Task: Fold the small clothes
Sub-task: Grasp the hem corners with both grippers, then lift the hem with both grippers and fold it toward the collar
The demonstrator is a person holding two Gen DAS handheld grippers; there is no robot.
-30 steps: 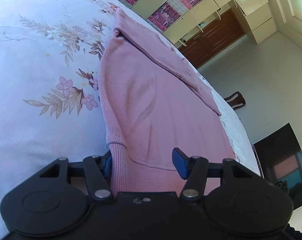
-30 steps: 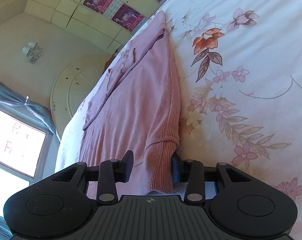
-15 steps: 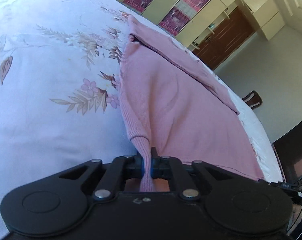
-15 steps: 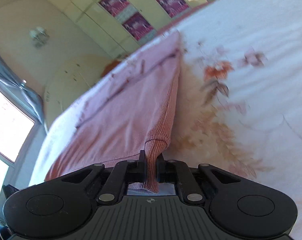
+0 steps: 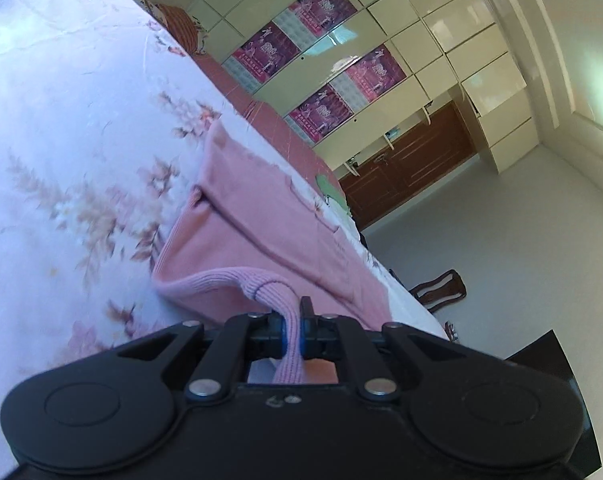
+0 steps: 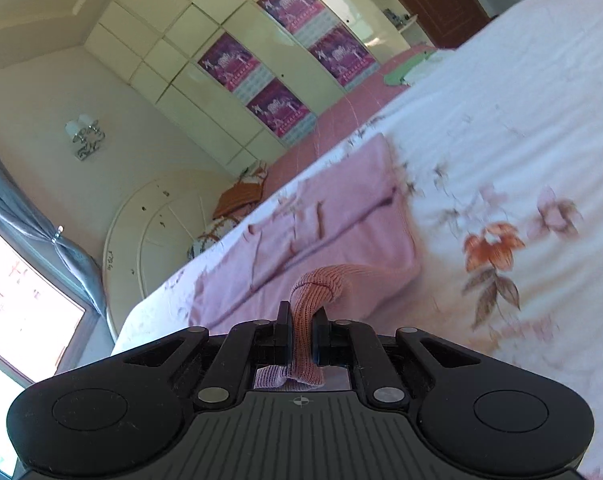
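A pink knit sweater [image 5: 257,216] lies on a white floral bedsheet [image 5: 61,128]. My left gripper [image 5: 291,326] is shut on the sweater's ribbed hem corner and holds it lifted, folded over toward the far end of the garment. The sweater also shows in the right wrist view [image 6: 341,216]. My right gripper [image 6: 301,330] is shut on the other ribbed hem corner, also raised above the sheet [image 6: 521,128]. The near part of the sweater is doubled over the rest.
A pink bedspread strip [image 5: 269,120] runs along the bed's far edge. Cream cabinets with magenta posters [image 5: 321,60] line the wall. A brown door [image 5: 405,172] and a wooden chair [image 5: 441,288] stand beyond the bed. A window with grey curtain [image 6: 41,280] is on the left.
Both grippers closed on the hem corners, then lifted them and carried them forward over the sweater. The garment now looks shorter, with its near half folded up.
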